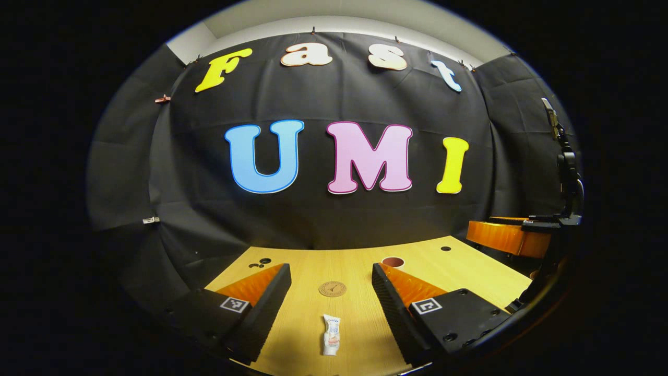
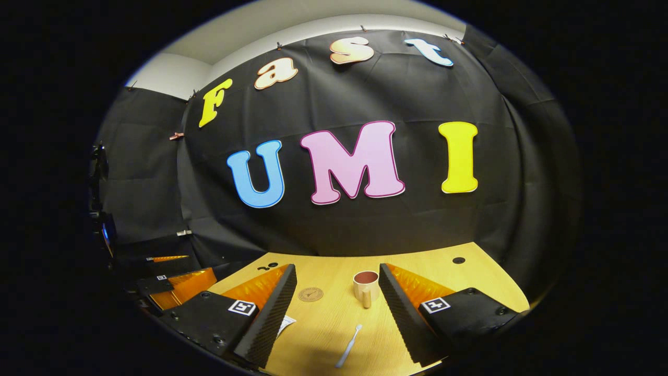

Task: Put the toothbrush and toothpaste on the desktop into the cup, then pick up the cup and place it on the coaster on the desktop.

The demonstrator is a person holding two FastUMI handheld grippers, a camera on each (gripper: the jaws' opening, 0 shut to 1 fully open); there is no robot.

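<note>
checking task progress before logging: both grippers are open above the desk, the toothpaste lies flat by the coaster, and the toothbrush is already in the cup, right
Not quite. The toothbrush is not in the cup; it lies flat on the desk, nearer the camera than the cup, as the right gripper view shows. The rest holds: the left gripper and right gripper are open, and the toothpaste lies flat by the coaster.

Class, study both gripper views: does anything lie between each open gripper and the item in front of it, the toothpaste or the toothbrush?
Nothing visible does. The toothpaste lies on bare desktop between the left gripper fingers. The toothbrush lies likewise before the right gripper, with the cup farther back.
</note>
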